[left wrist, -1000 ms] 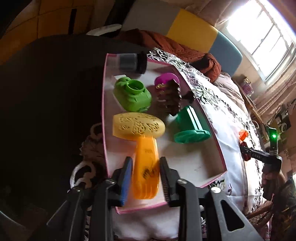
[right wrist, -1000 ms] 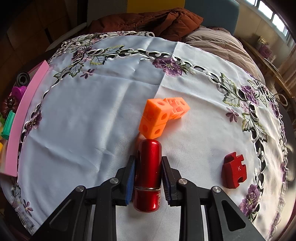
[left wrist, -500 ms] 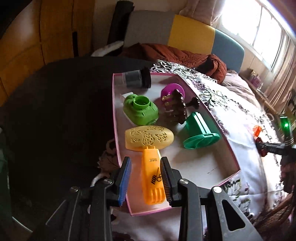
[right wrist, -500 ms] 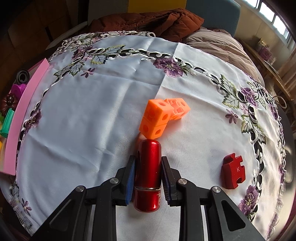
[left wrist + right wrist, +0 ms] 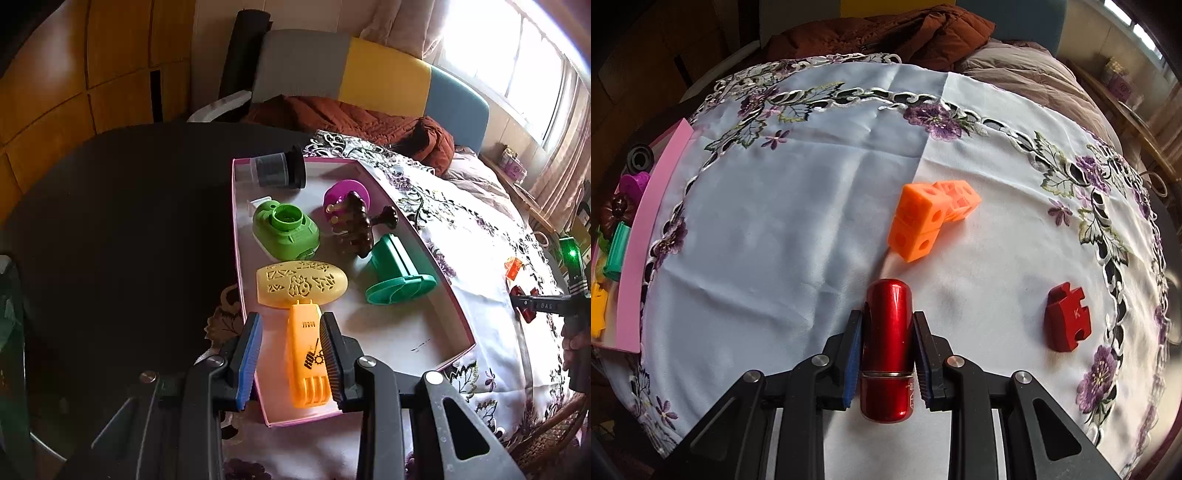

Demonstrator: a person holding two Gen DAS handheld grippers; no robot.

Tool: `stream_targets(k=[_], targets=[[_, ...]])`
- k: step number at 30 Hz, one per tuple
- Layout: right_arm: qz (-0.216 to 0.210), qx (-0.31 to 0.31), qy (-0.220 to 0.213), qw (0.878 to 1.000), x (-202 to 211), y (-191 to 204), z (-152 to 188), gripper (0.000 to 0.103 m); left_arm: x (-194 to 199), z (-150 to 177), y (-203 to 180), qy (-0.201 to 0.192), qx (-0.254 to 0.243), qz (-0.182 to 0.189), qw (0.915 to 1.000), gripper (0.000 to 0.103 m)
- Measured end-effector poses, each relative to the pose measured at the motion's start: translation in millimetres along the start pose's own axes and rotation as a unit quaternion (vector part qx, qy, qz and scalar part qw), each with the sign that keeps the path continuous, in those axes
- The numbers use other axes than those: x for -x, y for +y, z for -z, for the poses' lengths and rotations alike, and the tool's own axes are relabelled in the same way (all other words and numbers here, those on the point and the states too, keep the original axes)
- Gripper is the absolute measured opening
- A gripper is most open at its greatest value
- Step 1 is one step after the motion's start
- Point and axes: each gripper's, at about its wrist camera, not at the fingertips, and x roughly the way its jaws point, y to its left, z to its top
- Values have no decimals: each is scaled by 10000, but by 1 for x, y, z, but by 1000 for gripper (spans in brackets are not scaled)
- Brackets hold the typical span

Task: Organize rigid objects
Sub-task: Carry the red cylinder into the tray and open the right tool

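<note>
A pink-rimmed tray (image 5: pixel 448 295) holds a black-capped jar (image 5: pixel 277 170), a green toy (image 5: pixel 286 230), a purple piece (image 5: pixel 345 192), a dark brown piece (image 5: pixel 354 229), a teal piece (image 5: pixel 399 275), a yellow oval (image 5: pixel 301 283) and an orange tool (image 5: pixel 306 358). My left gripper (image 5: pixel 290 356) is open, its fingers on either side of the orange tool with gaps. My right gripper (image 5: pixel 887 354) is shut on a red metal cylinder (image 5: pixel 887 347) above the tablecloth. An orange cube cluster (image 5: pixel 929 218) and a red puzzle block (image 5: pixel 1067 317) lie on the cloth.
The white embroidered tablecloth (image 5: pixel 798 206) covers a round table; the tray's pink edge (image 5: pixel 646 236) shows at its left. A dark tabletop (image 5: pixel 122 229) lies left of the tray. A brown jacket (image 5: pixel 886 33) lies on the sofa behind.
My left gripper has pulled back and up from the tray, leaving the orange tool lying in it. My right gripper has stayed shut on the red cylinder and barely moved.
</note>
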Motion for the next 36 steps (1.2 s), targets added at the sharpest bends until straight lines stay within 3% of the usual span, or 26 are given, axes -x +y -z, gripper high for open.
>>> stream_targets(k=[15,22,29,36], targets=[[-158,345,-51,9993,9,51,9,26,10,0,8,-205,46,-74,9998,32],[-599,328,-534,9962,34,75,2,26,13,0,14,-238,142,-128,9995,32],[-1386,947,-900,9817,67,147,2,26,15,0,21,-330,311,-221,9987,32],[-1973,1828,-799,9598,75,234,5,26,19,-2,31,-427,440,-307,9976,32]])
